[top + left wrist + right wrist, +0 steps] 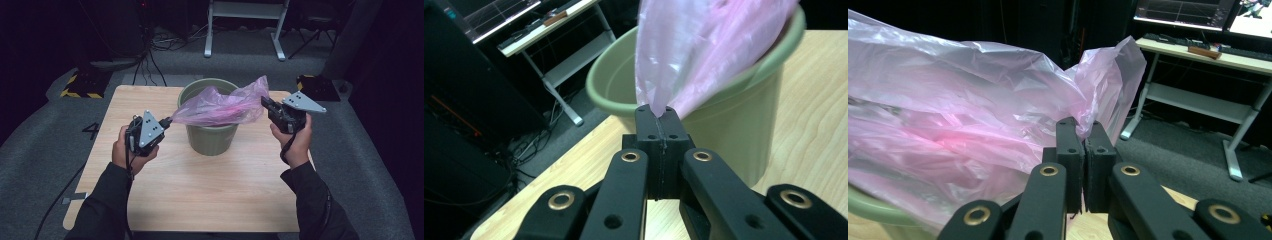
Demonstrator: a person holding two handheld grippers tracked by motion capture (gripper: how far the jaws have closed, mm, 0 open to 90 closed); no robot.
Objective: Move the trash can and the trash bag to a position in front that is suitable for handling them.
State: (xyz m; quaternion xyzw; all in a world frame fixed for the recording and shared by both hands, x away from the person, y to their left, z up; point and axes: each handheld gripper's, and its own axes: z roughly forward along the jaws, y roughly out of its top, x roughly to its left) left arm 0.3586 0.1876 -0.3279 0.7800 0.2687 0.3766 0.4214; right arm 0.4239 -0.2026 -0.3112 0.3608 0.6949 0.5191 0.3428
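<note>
A pink translucent plastic bag (pixel 220 106) is stretched across the mouth of a green bucket (pixel 211 137) standing at the middle back of the wooden table (pixel 200 190). My left gripper (pixel 169 121) is shut on the bag's left edge, left of the bucket. In the left gripper view the jaws (pixel 658 114) pinch the bag (pixel 704 45) just in front of the bucket's rim (pixel 596 90). My right gripper (pixel 265 102) is shut on the bag's right edge. In the right gripper view the bag (pixel 958 130) spreads left of the closed jaws (pixel 1083 129).
A white desk frame (pixel 245 25) stands on the grey floor behind the table. Cables (pixel 150 55) trail at the back left. Yellow-black striped blocks (pixel 82 85) flank the table's far corners. A desk with monitors (pixel 1198 30) appears in the right gripper view.
</note>
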